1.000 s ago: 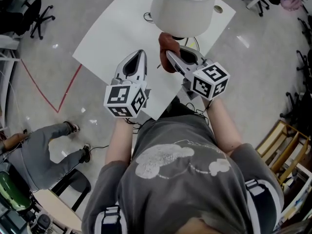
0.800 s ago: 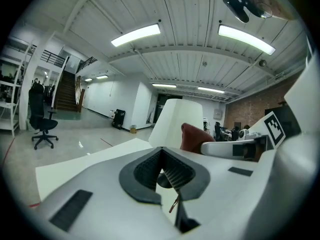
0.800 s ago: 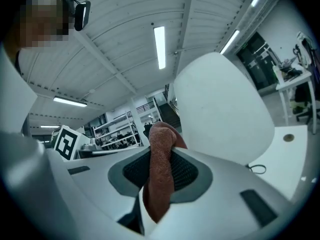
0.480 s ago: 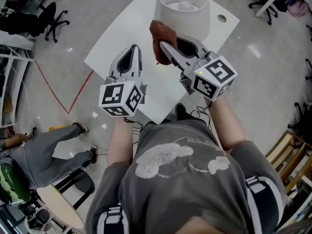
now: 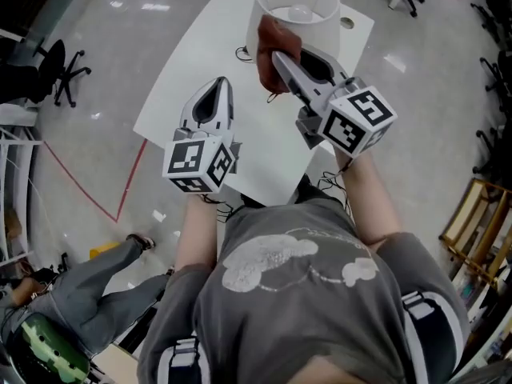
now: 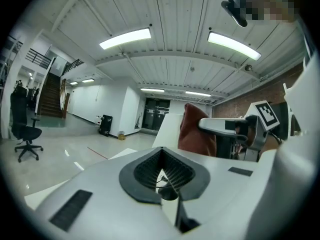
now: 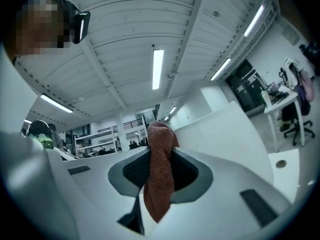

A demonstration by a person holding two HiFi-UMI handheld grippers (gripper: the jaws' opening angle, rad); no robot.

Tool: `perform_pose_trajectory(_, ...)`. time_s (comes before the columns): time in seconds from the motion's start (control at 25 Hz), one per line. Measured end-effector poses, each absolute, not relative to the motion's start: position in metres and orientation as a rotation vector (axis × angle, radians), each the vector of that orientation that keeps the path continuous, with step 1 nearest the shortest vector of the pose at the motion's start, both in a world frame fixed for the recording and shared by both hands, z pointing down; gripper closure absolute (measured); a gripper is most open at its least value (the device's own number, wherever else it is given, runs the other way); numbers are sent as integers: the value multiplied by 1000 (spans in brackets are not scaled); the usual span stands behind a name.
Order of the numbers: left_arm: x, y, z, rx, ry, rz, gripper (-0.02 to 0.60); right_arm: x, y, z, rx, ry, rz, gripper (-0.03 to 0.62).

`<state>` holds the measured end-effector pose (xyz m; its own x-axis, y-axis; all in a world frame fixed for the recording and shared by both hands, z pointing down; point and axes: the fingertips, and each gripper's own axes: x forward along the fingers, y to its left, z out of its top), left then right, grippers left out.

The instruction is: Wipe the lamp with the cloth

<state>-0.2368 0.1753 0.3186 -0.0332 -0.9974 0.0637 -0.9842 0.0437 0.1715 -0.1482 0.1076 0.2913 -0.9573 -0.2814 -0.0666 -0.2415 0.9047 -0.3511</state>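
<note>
A lamp with a white drum shade [image 5: 294, 8] stands at the far end of a white table [image 5: 200, 62]. My right gripper [image 5: 278, 54] is shut on a rust-brown cloth [image 5: 270, 40], which it holds up against the near side of the shade. In the right gripper view the cloth [image 7: 160, 174] hangs down between the jaws, with the shade [image 7: 230, 129] just beyond to the right. My left gripper [image 5: 218, 88] hovers over the table to the left, shut and holding nothing. From the left gripper view, the cloth [image 6: 197, 131] and the right gripper [image 6: 227, 126] show ahead.
A black cable [image 5: 242, 53] lies on the table by the lamp base, and a round hole [image 5: 346, 22] sits near the far right corner. On the floor are red tape lines [image 5: 88, 190], office chairs [image 5: 56, 74], a seated person's legs [image 5: 88, 294] and a wooden frame [image 5: 480, 230].
My right gripper has lifted the cloth from below the shade's rim up against the shade's near side. The left gripper has hardly moved.
</note>
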Motion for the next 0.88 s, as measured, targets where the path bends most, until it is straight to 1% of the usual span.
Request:
perform_pose_trajectory(0.48, -278, 178, 347, 2155, -1954, -134, 575, -163, 121, 372, -740, 3009, -663, 508)
perform_pose_trajectory(0.88, -284, 179, 375, 2212, -1787, -104, 575, -166, 145, 426, -961, 3032, -790, 508)
